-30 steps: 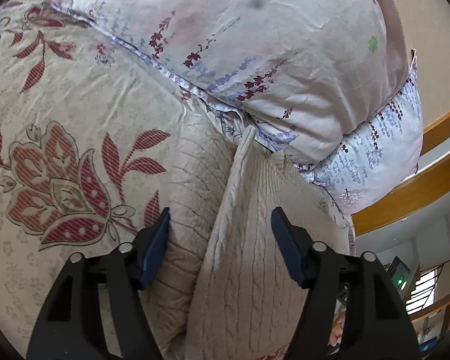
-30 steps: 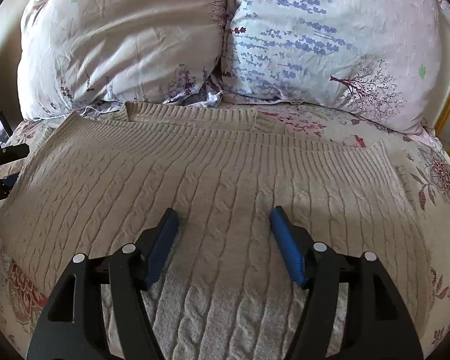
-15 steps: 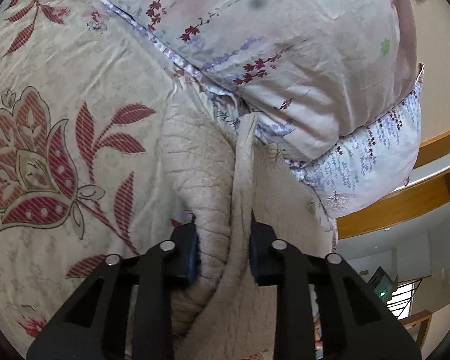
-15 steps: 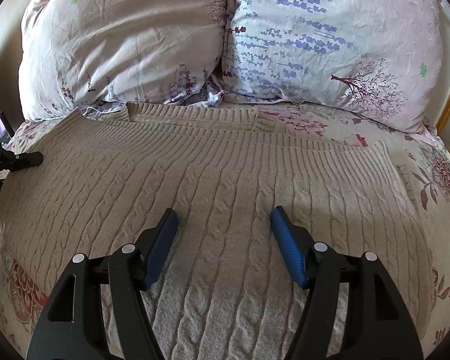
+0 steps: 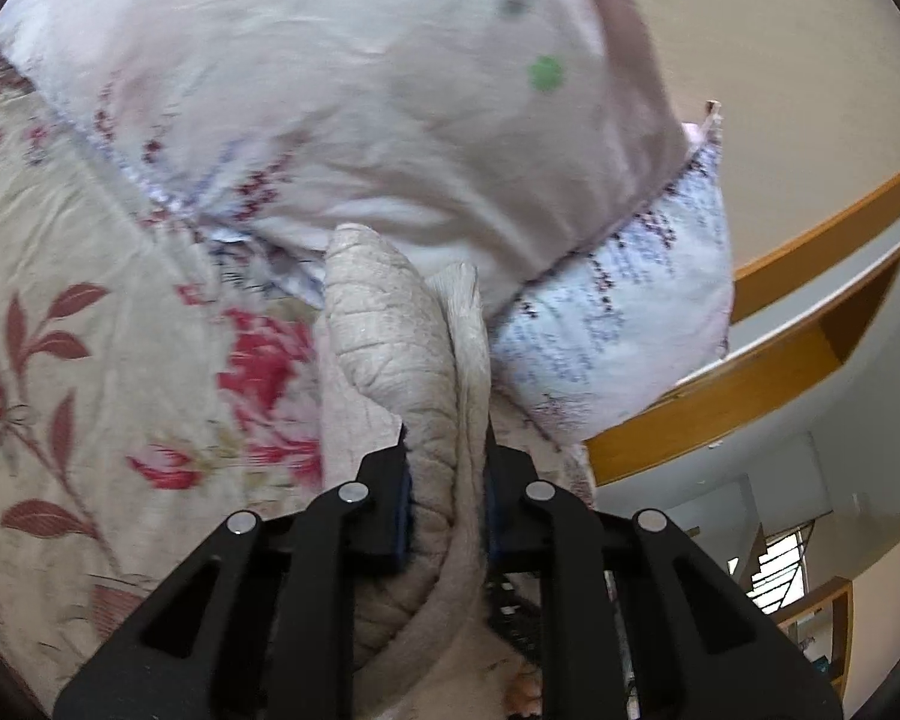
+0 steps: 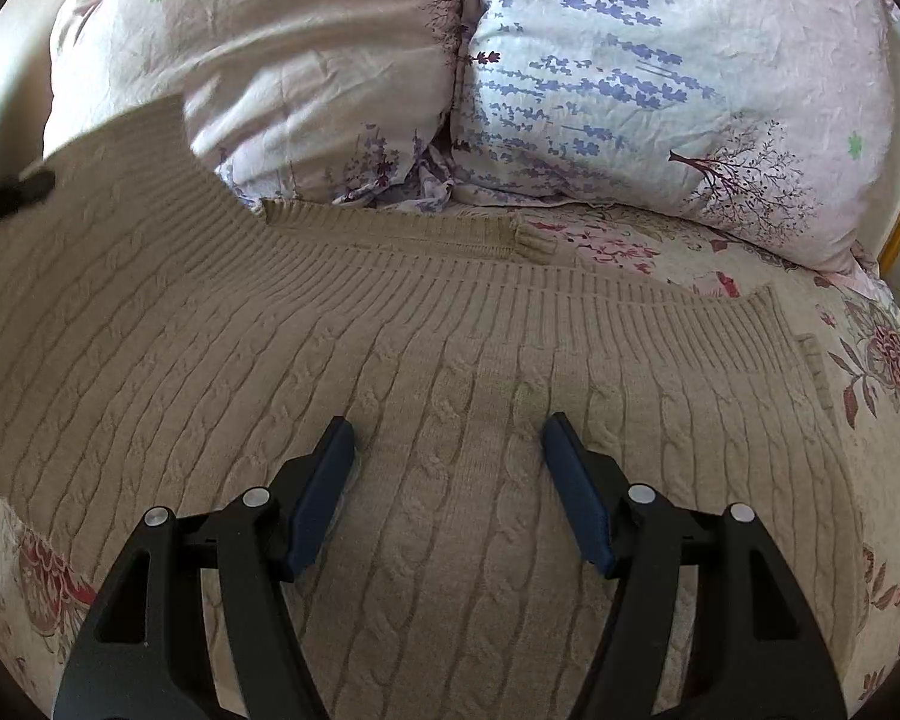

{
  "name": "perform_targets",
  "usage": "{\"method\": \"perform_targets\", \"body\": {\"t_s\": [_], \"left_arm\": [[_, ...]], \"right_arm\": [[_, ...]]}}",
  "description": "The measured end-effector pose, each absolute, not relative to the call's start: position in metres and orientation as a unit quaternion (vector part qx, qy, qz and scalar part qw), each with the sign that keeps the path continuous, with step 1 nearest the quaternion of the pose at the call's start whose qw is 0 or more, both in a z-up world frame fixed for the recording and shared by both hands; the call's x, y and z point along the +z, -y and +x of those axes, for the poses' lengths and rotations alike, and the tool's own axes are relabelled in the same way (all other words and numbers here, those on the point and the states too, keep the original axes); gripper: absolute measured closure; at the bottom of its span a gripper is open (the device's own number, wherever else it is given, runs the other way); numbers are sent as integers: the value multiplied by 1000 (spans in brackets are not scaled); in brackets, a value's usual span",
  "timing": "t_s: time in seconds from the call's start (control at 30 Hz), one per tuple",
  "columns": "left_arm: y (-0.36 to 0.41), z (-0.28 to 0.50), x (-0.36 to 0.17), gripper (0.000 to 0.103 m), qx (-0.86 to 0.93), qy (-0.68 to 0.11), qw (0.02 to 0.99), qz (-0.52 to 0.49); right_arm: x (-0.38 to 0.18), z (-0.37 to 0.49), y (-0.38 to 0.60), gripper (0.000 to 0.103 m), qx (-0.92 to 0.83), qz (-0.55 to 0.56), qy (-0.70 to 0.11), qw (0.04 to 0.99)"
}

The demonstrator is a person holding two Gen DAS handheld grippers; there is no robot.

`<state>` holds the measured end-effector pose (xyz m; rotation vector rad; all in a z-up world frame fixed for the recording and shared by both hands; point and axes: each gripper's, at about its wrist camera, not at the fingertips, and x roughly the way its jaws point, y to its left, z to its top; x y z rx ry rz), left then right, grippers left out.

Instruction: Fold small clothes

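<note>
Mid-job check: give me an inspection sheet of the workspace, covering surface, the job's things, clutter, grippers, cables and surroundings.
Surface: bedspread with red flower print, wrinkled, under the work.
Job's things: beige cable-knit sweater spread flat; its left edge is lifted off the bed in front of the left pillow.
Clutter: two floral pillows, pink pillow and lavender-print pillow, touching the sweater's far edge.
Grippers: left gripper jaws clamped on a bunched fold of the sweater; right gripper jaws open, above the sweater's middle.
Cables: nothing seen.
Surroundings: wooden bed frame, beige wall, window at lower right.
</note>
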<state>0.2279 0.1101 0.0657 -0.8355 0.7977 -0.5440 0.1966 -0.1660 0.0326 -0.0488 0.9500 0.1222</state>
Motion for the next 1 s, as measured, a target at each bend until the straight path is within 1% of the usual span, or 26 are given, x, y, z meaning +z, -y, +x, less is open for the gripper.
{"method": "perform_targets", "body": {"t_s": [0.1, 0.2, 0.4, 0.63, 0.7, 0.73, 0.8, 0.83, 0.87, 0.9, 0.93, 1.0], "left_arm": [[-91, 228, 77, 87, -268, -363, 803, -390], [-67, 230, 86, 87, -291, -359, 798, -386], [17, 238, 95, 87, -348, -368, 783, -362], [103, 237, 62, 87, -372, -420, 754, -340], [128, 237, 50, 86, -372, -445, 750, -318], [141, 238, 42, 83, -372, -462, 745, -306], [152, 237, 36, 82, -386, -473, 733, -299], [151, 234, 37, 75, -402, -471, 722, -307], [147, 230, 42, 58, -418, -466, 716, -310], [141, 228, 47, 50, -421, -461, 716, -312], [130, 223, 55, 44, -423, -449, 722, -313], [104, 214, 67, 39, -413, -426, 744, -308]], "right_arm": [[38, 198, 175, 36, 76, 1, -462, 884], [51, 194, 208, 36, 94, 80, -449, 885], [70, 178, 282, 35, 99, 186, -422, 882], [68, 162, 359, 35, 75, 295, -396, 866], [61, 162, 371, 35, 82, 328, -401, 851], [59, 162, 374, 35, 85, 341, -406, 844], [53, 163, 380, 35, 93, 367, -413, 828], [51, 162, 382, 35, 98, 379, -416, 821], [50, 162, 385, 35, 104, 390, -419, 813], [50, 161, 388, 35, 109, 398, -419, 809], [51, 163, 391, 35, 113, 406, -422, 803], [52, 165, 393, 35, 127, 423, -426, 790]]}}
